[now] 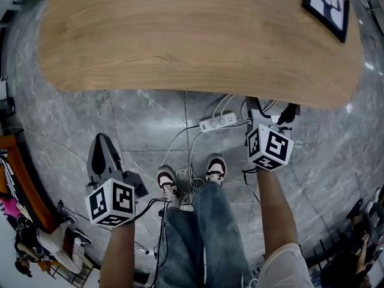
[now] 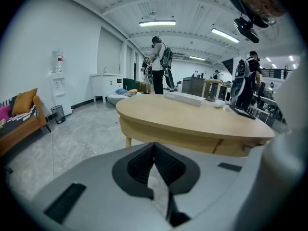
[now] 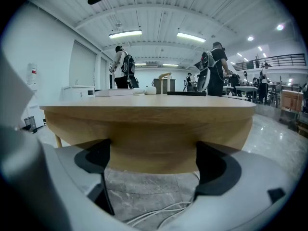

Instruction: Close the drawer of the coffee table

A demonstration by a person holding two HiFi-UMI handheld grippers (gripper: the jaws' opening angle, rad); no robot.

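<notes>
Wooden coffee table: drawer looks flush, probably basically closed
Right gripper: jaws spread, empty, right at the drawer front
Left gripper: clenched on nothing, well back
Left: maybe a final nudge

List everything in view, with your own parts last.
coffee table: one, light wood, ahead of both grippers
picture frame: one, black, on the table's far right
power strip: one, white, on the floor by the table edge, with cables attached
floor: grey marble tiles
sofa: one, orange, to the left
shoes: two, white and dark red, on the floor
jeans: blue
left gripper: grey, jaws together, empty
right gripper: grey, jaws apart, at the table edge
</notes>
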